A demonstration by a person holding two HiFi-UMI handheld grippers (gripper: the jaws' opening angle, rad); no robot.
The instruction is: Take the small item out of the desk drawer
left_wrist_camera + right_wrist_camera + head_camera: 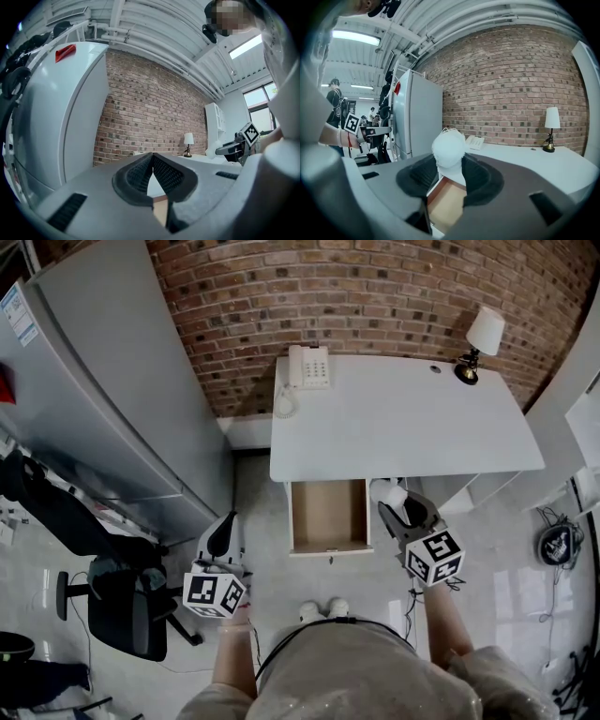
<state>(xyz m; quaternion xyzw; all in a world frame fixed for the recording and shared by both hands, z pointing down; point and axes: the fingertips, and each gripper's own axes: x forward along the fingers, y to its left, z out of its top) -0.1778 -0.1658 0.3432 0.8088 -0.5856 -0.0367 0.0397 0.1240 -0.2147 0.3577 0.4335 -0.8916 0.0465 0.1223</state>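
Observation:
The small item is a white, roundish wad [448, 146]. My right gripper [449, 165] is shut on it, holding it in the air above the open drawer [445, 201]. In the head view the item [386, 491] sits at the right gripper's tips [392, 506], just right of the drawer [328, 515], whose wooden bottom is bare. My left gripper [224, 525] hangs left of the drawer over the floor. Its jaws [152, 159] are shut on nothing, tips touching. The left gripper view also catches the right gripper [233, 149] with the item [219, 150].
The white desk [403, 423] stands against a brick wall, with a telephone [308, 367] at its back left and a small lamp [480, 341] at its back right. A tall grey cabinet [103, 381] is at the left, with a black office chair [127, 610] nearby. The person's feet [324, 610] stand before the drawer.

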